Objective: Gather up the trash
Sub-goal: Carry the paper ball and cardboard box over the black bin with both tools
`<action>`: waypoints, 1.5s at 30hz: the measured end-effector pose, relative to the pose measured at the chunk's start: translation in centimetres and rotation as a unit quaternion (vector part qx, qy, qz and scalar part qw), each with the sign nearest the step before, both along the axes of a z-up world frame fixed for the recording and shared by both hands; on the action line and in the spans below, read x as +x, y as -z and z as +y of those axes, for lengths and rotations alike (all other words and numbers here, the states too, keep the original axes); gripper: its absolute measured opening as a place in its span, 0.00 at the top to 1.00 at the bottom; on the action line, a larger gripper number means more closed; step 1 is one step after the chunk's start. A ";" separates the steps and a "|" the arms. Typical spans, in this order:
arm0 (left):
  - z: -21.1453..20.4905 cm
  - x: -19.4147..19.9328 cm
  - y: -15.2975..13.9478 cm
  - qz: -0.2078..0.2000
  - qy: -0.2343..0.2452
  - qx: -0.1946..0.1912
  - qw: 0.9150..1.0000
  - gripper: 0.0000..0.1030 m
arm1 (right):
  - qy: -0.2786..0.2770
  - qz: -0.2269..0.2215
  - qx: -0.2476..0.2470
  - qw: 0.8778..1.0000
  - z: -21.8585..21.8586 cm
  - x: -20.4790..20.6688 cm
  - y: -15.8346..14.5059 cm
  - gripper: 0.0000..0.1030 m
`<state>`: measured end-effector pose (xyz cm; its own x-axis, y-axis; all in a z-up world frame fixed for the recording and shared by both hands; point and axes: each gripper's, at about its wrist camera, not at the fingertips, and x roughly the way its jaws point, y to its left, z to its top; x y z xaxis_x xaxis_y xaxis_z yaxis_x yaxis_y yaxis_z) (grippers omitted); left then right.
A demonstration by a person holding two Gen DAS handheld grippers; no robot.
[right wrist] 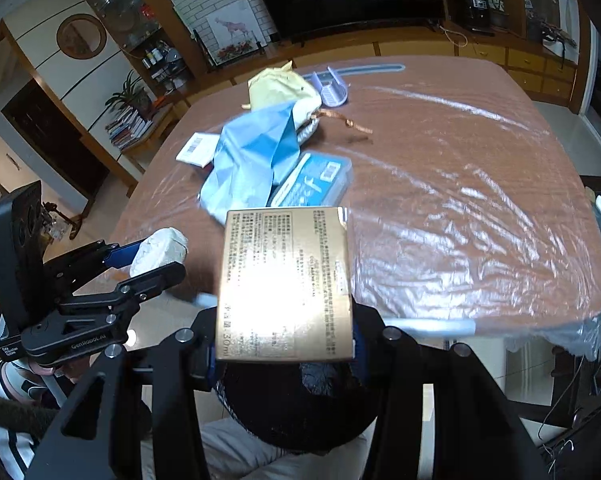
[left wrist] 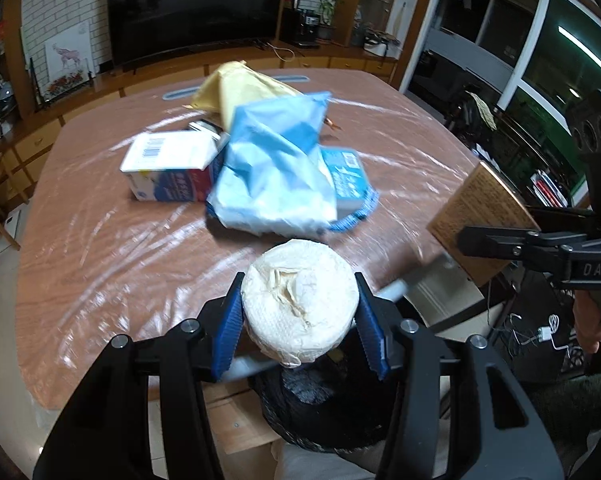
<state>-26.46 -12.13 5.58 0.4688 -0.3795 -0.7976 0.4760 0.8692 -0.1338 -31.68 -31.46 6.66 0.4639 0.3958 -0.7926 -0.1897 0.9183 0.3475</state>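
In the left wrist view, we see the left hand-held gripper at lower centre, its blue pads pressed on either side of a white paper roll, so it is closed partway on that roll, whose flat end faces the camera. Directly beneath the roll, at the bottom centre of the frame, lies the dark mouth of a black bin bag, just off the near edge of the bench; we judge the drop is almost straight down from here. Higher in the frame, the rest of the trash waits on the bench: a white carton, a blue plastic bag and a yellow envelope. At the right edge, the right hand-held gripper holds a gold box. In the right wrist view, that gold box fills the centre, clamped between the jaws of the right hand-held gripper, its long axis running up the frame. The black bin bag sits immediately below the box, so this hand looks as near the opening as the other. At the left of the frame the left hand-held gripper carries the paper roll, just beside the box. The blue plastic bag and the yellow envelope lie on the bench above.
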 end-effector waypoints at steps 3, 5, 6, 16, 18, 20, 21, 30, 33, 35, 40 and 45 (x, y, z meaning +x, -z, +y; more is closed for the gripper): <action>-0.5 -0.8 0.5 0.007 0.012 0.002 1.000 0.49 | -0.010 0.007 -0.004 1.000 0.2 -0.7 0.6 0.55; -0.9 -1.3 0.8 0.012 0.021 0.005 1.000 0.49 | -0.015 0.011 -0.011 1.000 0.3 -1.2 0.9 0.55; -1.1 -1.6 1.0 0.015 0.026 0.008 1.000 0.49 | -0.018 0.013 -0.013 1.000 0.3 -1.5 1.0 0.55; -2.2 -4.2 3.0 0.027 0.067 0.043 0.996 0.49 | -0.042 0.042 -0.020 0.998 0.8 -3.6 3.3 0.55; -2.5 -4.6 3.5 0.031 0.074 0.049 0.996 0.49 | -0.049 0.049 -0.027 0.997 0.9 -4.0 3.8 0.55; -2.7 -4.9 3.9 0.035 0.079 0.052 0.995 0.49 | -0.052 0.055 -0.029 0.997 1.0 -4.2 4.3 0.55; -2.9 -4.9 4.1 0.037 0.081 0.055 0.995 0.49 | -0.053 0.058 -0.028 0.996 0.9 -4.4 4.6 0.55; -3.4 -5.6 6.5 0.057 0.091 0.080 0.991 0.49 | -0.065 0.084 -0.050 0.993 0.9 -5.1 7.1 0.55; -3.6 -5.3 7.3 0.061 0.090 0.087 0.990 0.49 | -0.066 0.090 -0.056 0.992 1.1 -5.0 8.0 0.55; -3.5 -5.3 7.9 0.065 0.088 0.092 0.990 0.49 | -0.070 0.091 -0.064 0.991 1.3 -4.8 8.5 0.55; -3.3 -5.0 9.4 0.072 0.082 0.104 0.989 0.49 | -0.077 0.096 -0.075 0.990 1.6 -4.5 9.7 0.55; -3.2 -4.7 10.7 0.080 0.075 0.112 0.988 0.49 | -0.079 0.100 -0.080 0.989 2.3 -3.9 10.8 0.55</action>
